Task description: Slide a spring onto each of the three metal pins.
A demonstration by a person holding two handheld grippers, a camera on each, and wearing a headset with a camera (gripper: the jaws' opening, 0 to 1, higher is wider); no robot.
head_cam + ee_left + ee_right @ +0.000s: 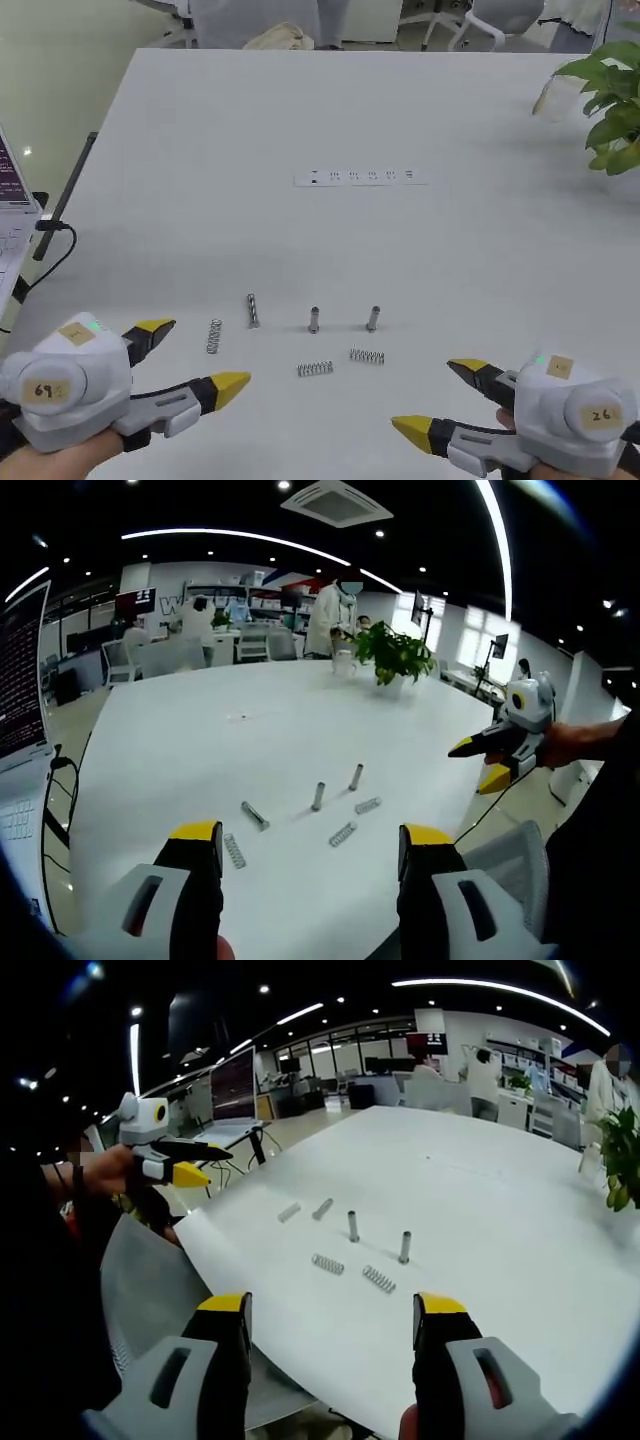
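- Our left gripper: jaws spread wide, nothing held, nothing touched. It hangs over the near left part of the table.
- Our right gripper: jaws also spread wide and empty, over the near right edge.
- Nearest the left jaws is the left spring, lying flat just beside the left pin.
- The middle spring and right spring lie flat near the middle pin and right pin, on our side of them and not touching.
- The middle and right pins stand upright. The left pin looks to be lying on its side in both gripper views.
- No spring is on any pin, so we judge the task as not begun.
- Risk 1: the springs are thin and lie flat on a smooth top. Jaw tips closing off-centre would likely skid one away or flick it out.
- Risk 2: squeezing a spring hard across its coils could crush the bore, and then it won't slide on.
- Risk 3: the upright pins look free-standing. A spring brought down off-axis, or a stray jaw tip, would topple one, and it could roll into its neighbour.
- Risk 4: the left pin probably needs one gripper to steady it while the other threads, and a round pin can slip out of the pinch.
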